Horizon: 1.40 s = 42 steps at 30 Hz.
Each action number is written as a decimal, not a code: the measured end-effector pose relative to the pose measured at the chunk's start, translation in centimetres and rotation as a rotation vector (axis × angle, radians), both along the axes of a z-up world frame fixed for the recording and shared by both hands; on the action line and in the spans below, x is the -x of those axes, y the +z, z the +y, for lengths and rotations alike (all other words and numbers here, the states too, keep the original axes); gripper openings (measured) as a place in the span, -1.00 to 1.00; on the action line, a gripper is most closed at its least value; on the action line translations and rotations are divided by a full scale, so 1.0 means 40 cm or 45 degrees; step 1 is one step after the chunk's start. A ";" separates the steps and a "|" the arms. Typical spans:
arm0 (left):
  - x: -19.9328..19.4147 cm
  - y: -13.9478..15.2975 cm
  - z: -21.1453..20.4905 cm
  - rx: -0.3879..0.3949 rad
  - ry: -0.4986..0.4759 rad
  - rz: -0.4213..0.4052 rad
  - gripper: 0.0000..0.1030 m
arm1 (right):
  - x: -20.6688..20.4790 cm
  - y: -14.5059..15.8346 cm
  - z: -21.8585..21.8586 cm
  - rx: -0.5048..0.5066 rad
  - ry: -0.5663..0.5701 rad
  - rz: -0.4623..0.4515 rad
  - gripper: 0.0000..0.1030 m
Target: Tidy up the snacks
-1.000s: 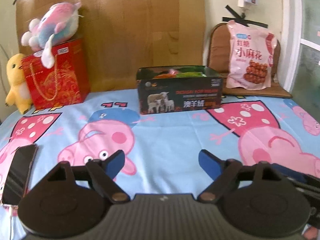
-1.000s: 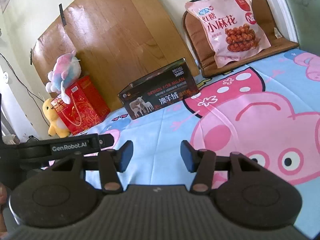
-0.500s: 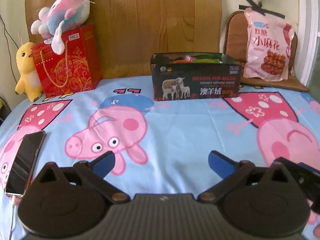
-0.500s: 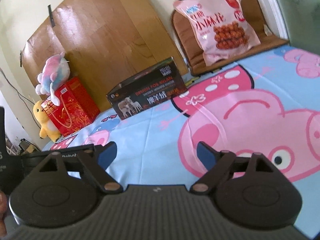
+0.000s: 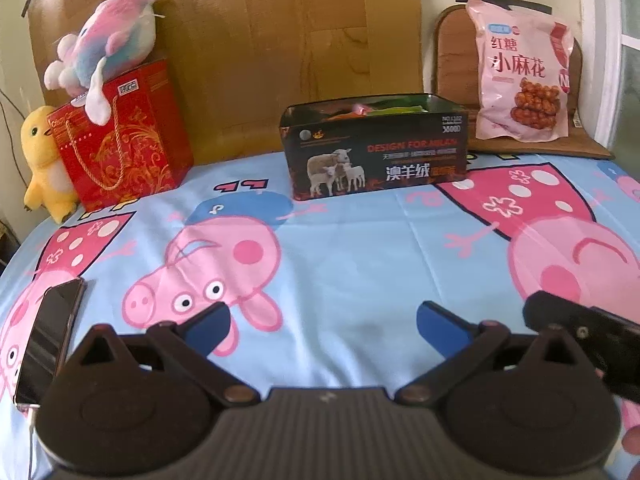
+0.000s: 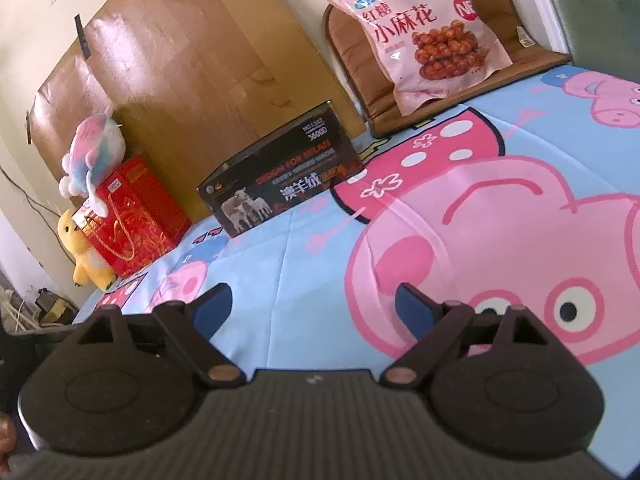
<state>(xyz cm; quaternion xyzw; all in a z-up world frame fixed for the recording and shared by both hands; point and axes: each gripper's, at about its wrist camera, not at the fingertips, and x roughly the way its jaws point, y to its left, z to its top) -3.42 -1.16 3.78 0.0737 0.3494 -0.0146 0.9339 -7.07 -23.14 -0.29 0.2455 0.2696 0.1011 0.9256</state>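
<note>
Both tools have just been opening since the earlier frames, and now the left tool (image 5: 322, 322) and the right tool (image 6: 314, 306) hang released and empty over the cartoon-print sheet (image 5: 360, 248), nothing between their blue pads. Near the left tool lies a phone (image 5: 48, 336), which a careless low sweep could knock. Farther off, the dark box (image 5: 376, 148) already holds bright packets, while the pink snack bag (image 5: 522, 72) leans on a brown cushion (image 5: 452, 60) behind; gripped by one slack corner, it could sag, slip, or clip the box rim.
</note>
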 end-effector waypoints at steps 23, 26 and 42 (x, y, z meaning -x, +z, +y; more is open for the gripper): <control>-0.001 0.005 0.013 0.035 0.015 0.015 1.00 | 0.002 0.002 0.001 0.009 -0.002 0.001 0.85; -0.001 0.006 0.020 0.044 0.023 0.017 1.00 | 0.002 0.003 0.002 0.006 0.003 0.001 0.85; -0.001 0.005 0.053 0.046 0.073 0.002 1.00 | 0.002 0.004 0.007 0.014 0.033 0.000 0.85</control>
